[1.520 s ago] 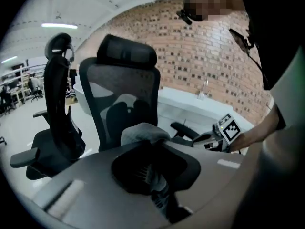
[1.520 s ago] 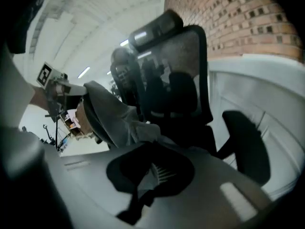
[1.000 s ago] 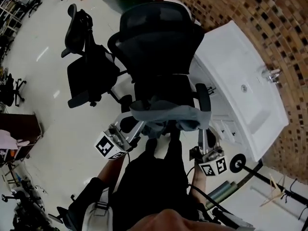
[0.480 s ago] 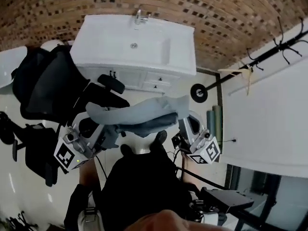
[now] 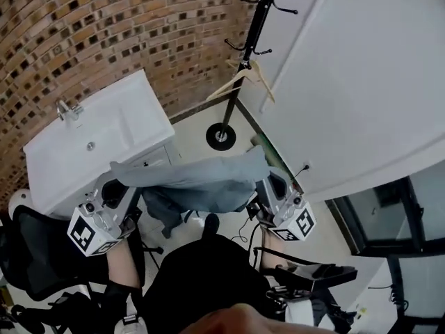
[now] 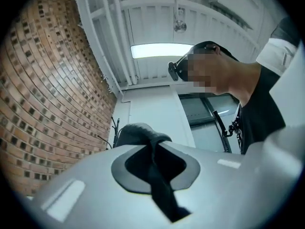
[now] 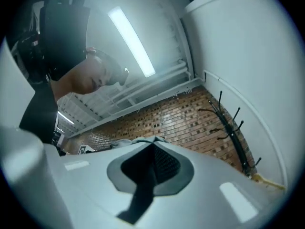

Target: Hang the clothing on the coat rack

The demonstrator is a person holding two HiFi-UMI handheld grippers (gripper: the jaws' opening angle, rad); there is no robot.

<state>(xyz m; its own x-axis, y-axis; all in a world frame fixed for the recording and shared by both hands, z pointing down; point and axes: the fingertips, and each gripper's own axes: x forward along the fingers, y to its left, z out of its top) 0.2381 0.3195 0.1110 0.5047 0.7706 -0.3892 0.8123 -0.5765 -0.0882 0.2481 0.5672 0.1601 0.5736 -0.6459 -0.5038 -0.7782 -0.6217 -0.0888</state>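
Sagging grey-blue clothing (image 5: 201, 178), stretched wide, possibly trousers

Top of coat rack (image 5: 257, 23) off-frame

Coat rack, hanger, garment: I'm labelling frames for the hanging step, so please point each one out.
coat rack (image 5: 255, 30), head view, on its black pole.
hanger (image 5: 225, 86), head view, on its left wooden arm.
garment (image 5: 201, 176), head view, on the middle of the stretched grey cloth.
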